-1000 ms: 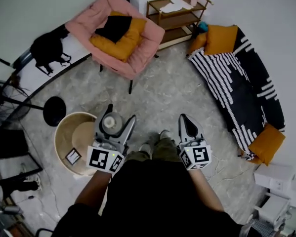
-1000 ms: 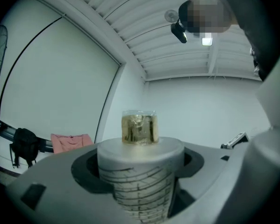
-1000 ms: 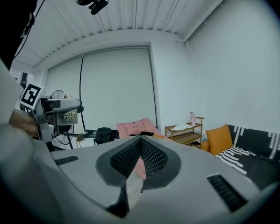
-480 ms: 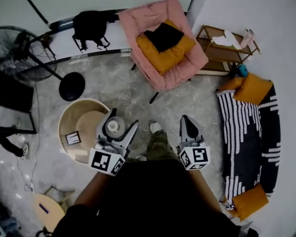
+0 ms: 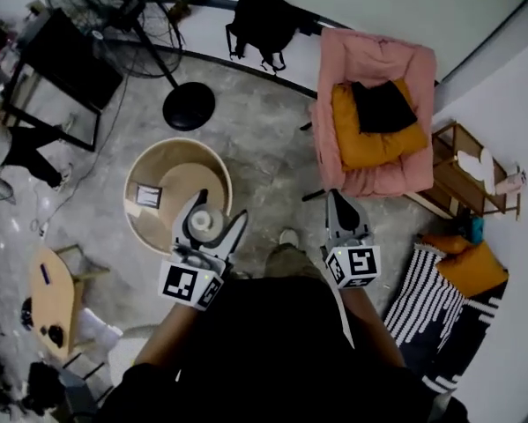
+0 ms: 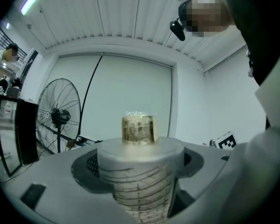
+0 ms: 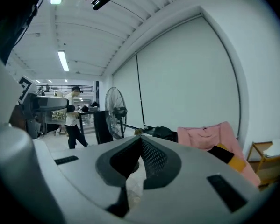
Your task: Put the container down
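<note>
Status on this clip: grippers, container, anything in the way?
Left gripper shut on container, upright, over table's near side. Right gripper shut, empty. Container not down yet. Card on table, left of container.

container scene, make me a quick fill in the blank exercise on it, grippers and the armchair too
1. The gripper shut on the container is the person's ___ one.
2. The right gripper is shut, with ___ between its jaws.
3. The cushion on the pink armchair is ___ in colour.

Missing words: left; nothing; orange
</note>
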### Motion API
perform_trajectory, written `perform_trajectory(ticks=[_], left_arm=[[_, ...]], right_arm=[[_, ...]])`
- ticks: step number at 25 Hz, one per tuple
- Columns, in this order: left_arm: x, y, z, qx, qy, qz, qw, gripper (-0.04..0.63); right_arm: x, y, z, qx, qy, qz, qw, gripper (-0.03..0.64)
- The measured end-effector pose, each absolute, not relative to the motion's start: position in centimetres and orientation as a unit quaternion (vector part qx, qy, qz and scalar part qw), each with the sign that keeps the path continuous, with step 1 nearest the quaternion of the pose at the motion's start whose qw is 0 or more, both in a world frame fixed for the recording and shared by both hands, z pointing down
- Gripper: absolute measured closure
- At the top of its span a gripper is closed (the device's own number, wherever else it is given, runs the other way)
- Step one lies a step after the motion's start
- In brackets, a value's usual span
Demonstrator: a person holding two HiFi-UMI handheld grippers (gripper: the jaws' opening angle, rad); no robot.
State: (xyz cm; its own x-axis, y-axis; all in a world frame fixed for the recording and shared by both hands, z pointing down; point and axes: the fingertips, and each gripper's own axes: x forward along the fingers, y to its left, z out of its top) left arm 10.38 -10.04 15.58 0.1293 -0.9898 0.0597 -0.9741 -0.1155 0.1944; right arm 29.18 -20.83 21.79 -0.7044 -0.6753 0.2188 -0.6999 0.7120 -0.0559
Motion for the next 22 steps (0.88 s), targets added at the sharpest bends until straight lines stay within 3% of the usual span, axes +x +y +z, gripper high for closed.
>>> perform_trajectory(ticks=[10, 22], left_arm=[[4.7, -10.1, 17.8, 0.605, -0.788, -0.043, 0.11, 0.244], [-2.1, -1.9, 25.5, 0.452, -0.88, -0.029, 0.143, 0.244]], right_arm=[[21.2, -24.4, 24.8, 0.197, -0.971, 0.069, 0.12, 0.595], [8.5, -19.7, 28.7, 0.027, -0.988, 0.061, 0.142, 0.595]])
